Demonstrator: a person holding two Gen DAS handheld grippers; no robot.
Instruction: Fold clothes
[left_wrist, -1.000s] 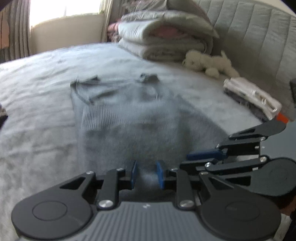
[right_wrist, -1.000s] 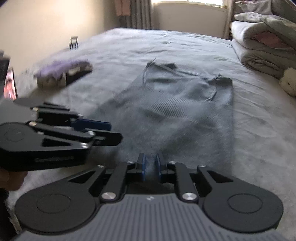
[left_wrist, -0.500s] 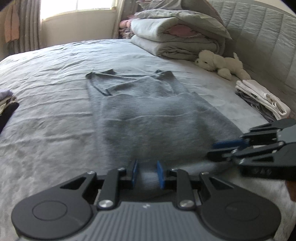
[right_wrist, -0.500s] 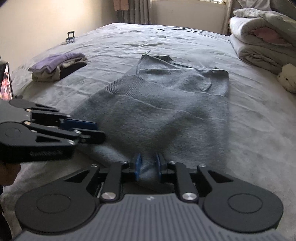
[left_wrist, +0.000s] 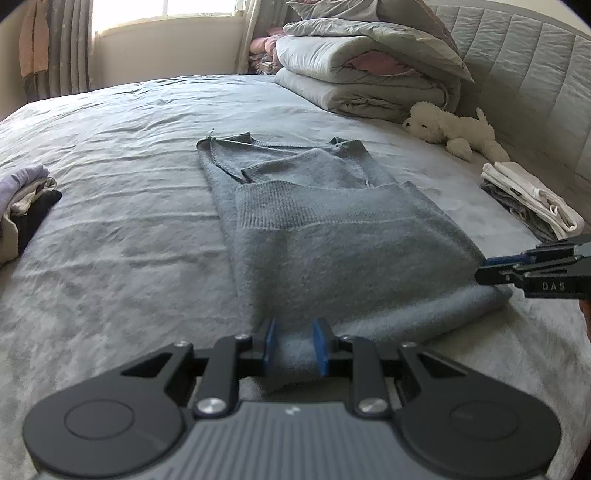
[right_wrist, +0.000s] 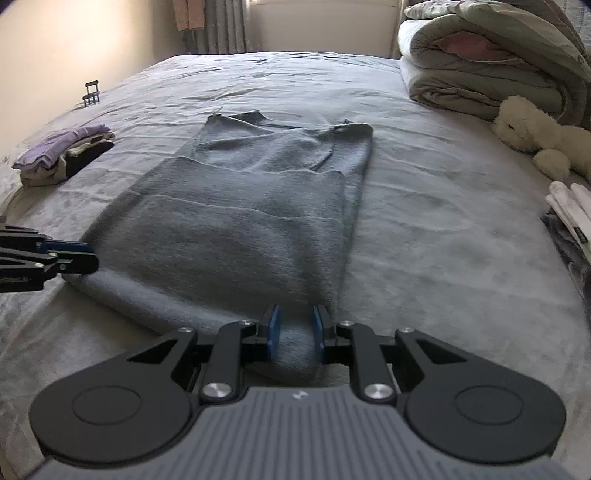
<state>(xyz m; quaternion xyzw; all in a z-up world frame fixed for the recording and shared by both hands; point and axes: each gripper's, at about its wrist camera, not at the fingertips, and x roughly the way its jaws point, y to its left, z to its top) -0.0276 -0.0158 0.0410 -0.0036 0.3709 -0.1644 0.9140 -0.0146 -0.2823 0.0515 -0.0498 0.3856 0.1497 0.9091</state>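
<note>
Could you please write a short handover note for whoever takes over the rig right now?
Left gripper: shut on the near fold of the sweater, at its left corner.
Right gripper: shut on the same fold, at its right corner.
The sweater lies lengthwise on the bed, collar at the far end, hem doubled back over the body.
Done: sleeves tucked in, one lengthwise fold started.
Left: probably carry the held edge toward the collar, lay it flat, let go, then move the sweater to the folded stack on the right.
</note>
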